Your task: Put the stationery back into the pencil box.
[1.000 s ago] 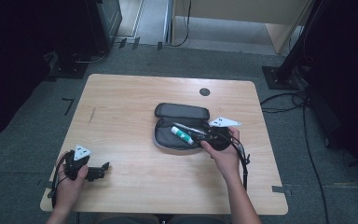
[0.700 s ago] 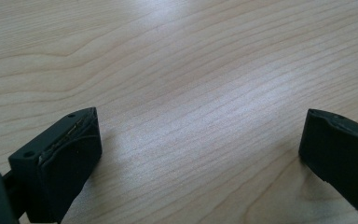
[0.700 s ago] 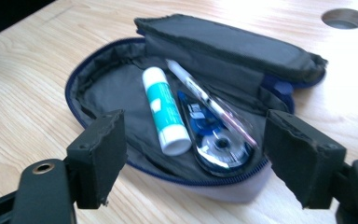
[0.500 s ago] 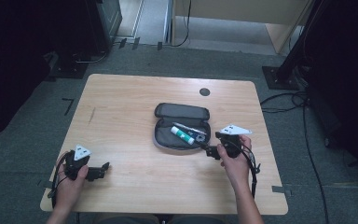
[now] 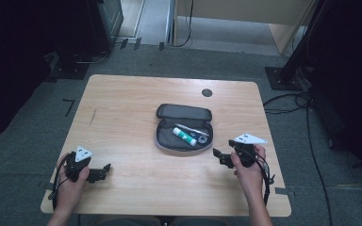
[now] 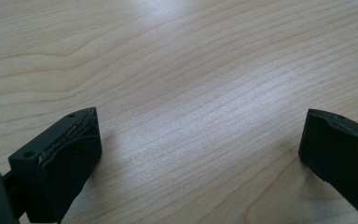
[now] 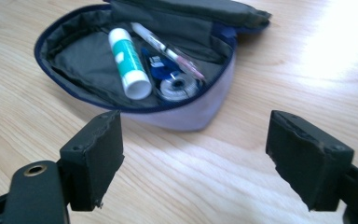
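Left gripper (image 5: 104, 169): low over bare table (image 5: 132, 122) near front left corner; jaws wide apart, nothing between.
Pencil case (image 5: 169, 141): mid-table, unzipped, lid folded back.
Contents: white-and-green glue stick (image 7: 129, 63), pen (image 7: 165, 51) and tape roll (image 7: 177, 86) lying inside.
Right gripper (image 5: 219, 155): just right of case, not touching; jaws have just been opening, now spread, nothing between, pointing toward case.
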`<state>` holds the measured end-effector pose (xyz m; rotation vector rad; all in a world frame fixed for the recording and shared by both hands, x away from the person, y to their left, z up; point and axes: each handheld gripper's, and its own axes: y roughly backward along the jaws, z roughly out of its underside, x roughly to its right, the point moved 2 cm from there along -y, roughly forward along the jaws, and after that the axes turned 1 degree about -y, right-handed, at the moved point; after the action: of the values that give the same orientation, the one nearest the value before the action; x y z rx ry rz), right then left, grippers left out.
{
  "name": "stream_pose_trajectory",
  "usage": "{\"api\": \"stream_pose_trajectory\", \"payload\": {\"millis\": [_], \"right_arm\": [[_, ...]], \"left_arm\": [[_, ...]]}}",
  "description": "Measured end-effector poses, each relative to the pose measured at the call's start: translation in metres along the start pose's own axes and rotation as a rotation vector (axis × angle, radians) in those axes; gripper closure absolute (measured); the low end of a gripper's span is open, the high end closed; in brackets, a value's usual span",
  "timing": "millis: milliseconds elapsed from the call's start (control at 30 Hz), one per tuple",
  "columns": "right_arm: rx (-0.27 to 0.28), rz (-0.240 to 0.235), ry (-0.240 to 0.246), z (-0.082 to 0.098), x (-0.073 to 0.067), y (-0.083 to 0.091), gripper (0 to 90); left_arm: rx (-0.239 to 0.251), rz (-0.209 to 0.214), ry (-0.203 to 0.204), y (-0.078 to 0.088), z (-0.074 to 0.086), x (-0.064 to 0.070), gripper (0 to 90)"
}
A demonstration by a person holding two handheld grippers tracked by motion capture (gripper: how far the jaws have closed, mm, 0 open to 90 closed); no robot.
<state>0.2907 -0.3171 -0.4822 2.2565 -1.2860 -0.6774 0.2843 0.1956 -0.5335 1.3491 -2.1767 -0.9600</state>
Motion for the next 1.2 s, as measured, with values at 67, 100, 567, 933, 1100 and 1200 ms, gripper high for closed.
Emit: {"api": "stream_pose_trajectory", "payload": {"millis": [67, 100, 567, 933, 1100, 1200], "right_arm": [[0.001, 0.007, -0.011, 0.004, 0.004, 0.004, 19.2], [-0.002, 0.013, -0.012, 0.007, 0.006, 0.007, 19.2], [-0.03, 0.088, -0.063, 0.037, 0.033, 0.035, 19.1], [-0.058, 0.13, -0.08, 0.057, 0.047, 0.051, 19.2], [-0.085, 0.157, -0.092, 0.069, 0.053, 0.055, 19.2], [-0.095, 0.175, -0.1, 0.076, 0.056, 0.057, 19.4]], "left_arm": [[0.0, 0.0, 0.0, 0.0, 0.0, 0.0, 0.0], [-0.001, 0.0, -0.002, 0.0, 0.0, 0.0, 0.0], [-0.003, -0.003, -0.002, 0.0, 0.0, 0.0, 0.0], [-0.003, -0.004, -0.002, 0.0, 0.0, 0.0, 0.0], [-0.003, -0.004, -0.002, 0.0, 0.0, 0.0, 0.0], [-0.003, -0.004, -0.002, 0.0, 0.0, 0.0, 0.0]]}}
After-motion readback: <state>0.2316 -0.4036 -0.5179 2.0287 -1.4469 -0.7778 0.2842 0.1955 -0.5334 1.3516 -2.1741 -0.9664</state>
